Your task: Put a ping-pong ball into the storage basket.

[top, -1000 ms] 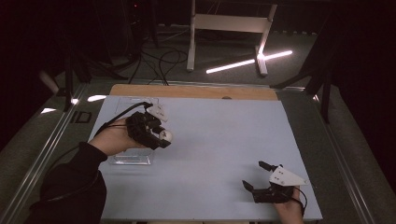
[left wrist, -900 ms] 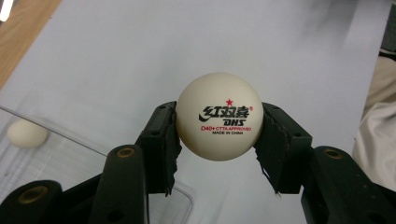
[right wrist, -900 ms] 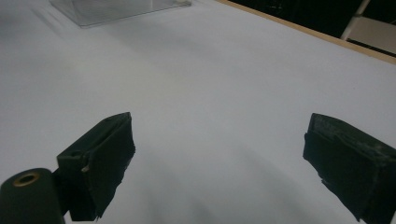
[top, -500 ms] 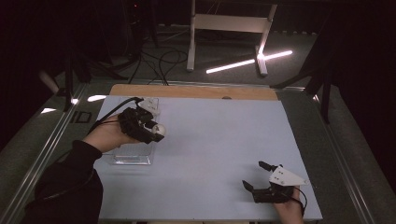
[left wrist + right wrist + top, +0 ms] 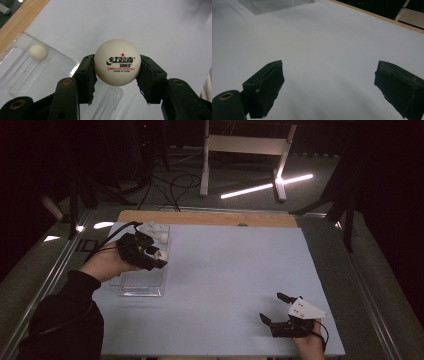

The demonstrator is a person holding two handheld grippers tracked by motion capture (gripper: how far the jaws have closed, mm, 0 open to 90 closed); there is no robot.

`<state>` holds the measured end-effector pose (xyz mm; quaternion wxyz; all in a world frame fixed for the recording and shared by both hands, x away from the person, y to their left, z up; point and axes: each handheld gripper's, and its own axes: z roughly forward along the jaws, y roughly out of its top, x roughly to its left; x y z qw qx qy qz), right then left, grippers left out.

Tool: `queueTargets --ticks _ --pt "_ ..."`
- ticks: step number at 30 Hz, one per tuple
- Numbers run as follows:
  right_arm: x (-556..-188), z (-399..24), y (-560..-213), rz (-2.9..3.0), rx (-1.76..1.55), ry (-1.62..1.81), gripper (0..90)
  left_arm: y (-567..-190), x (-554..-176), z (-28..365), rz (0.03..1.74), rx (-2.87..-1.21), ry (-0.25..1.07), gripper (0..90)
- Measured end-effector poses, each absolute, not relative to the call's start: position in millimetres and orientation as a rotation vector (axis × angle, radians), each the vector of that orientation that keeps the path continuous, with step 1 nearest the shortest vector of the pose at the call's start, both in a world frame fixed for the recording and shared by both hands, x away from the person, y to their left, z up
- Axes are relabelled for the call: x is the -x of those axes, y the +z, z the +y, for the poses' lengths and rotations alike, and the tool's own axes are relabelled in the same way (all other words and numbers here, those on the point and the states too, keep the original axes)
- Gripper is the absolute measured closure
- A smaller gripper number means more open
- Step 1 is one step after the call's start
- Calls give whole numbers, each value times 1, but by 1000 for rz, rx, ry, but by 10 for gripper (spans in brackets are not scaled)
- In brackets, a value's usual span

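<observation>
The left gripper [image 5: 117,72] holds a white table-tennis ball [image 5: 117,62] between its jaws, above the clear plastic tray [image 5: 142,282] at the tabletop's [image 5: 235,270] left. A second ball [image 5: 38,51] lies in the tray's far end. The right gripper [image 5: 280,308] rests near the tabletop's near right corner, jaws wide apart with nothing between them.

A darkened lab or recording studio. A worktop [image 5: 235,285] covered with a pale blue sheet, its wooden far edge [image 5: 210,218] exposed, stands inside a metal frame [image 5: 55,270]. On the grey carpet [image 5: 240,175] beyond lie black cables [image 5: 172,182] and a lit light tube [image 5: 267,186] beside a white stand [image 5: 245,145]. Dark surroundings close in on the left and right.
</observation>
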<state>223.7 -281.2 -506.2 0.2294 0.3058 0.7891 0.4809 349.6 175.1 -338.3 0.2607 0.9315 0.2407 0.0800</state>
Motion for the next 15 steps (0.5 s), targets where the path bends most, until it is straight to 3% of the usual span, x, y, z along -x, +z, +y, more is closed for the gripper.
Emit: queueTargets --ticks 15 --pt "-224 -281 -506 2173 -843 1323 86 -370 -361 188 752 -2546 204 522"
